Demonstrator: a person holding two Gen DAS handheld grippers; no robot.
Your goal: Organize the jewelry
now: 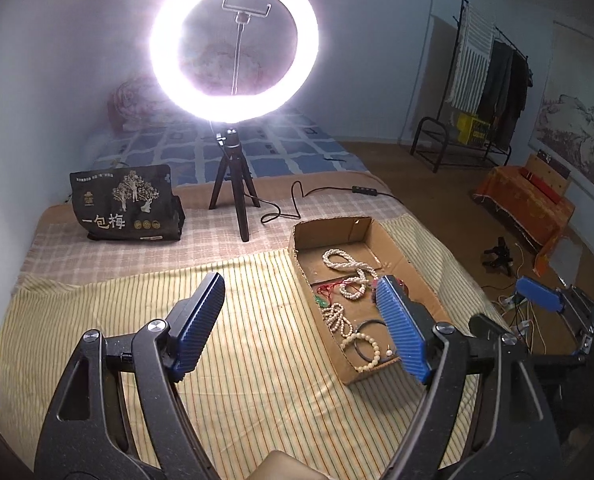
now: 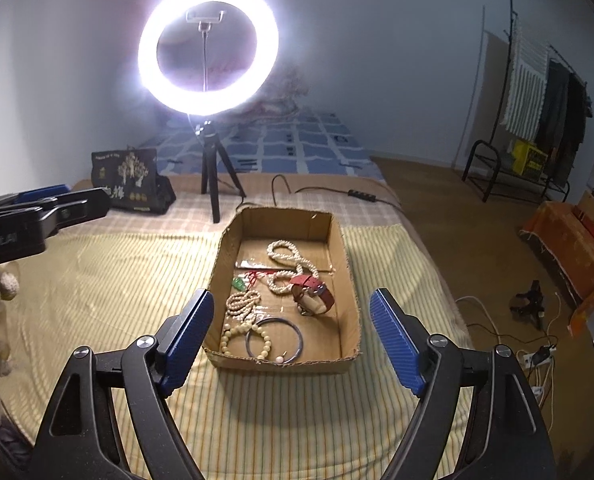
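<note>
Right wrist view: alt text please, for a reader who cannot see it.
An open, empty right gripper hangs over a cardboard box on a striped bedspread; the box holds bead strings, a red-strapped watch and a dark bangle. Behind glows a ring light on a tripod; the left gripper shows at left.

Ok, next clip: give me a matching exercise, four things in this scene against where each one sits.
Things:
1. watch
2. dark ring
3. black bag
4. ring light

Places:
A. on a tripod behind the box
B. near end of the box
C. on the checked cloth, far left
D. middle of the box, right side

Pairs: 1-D, 2-B, 3-C, 4-A
</note>
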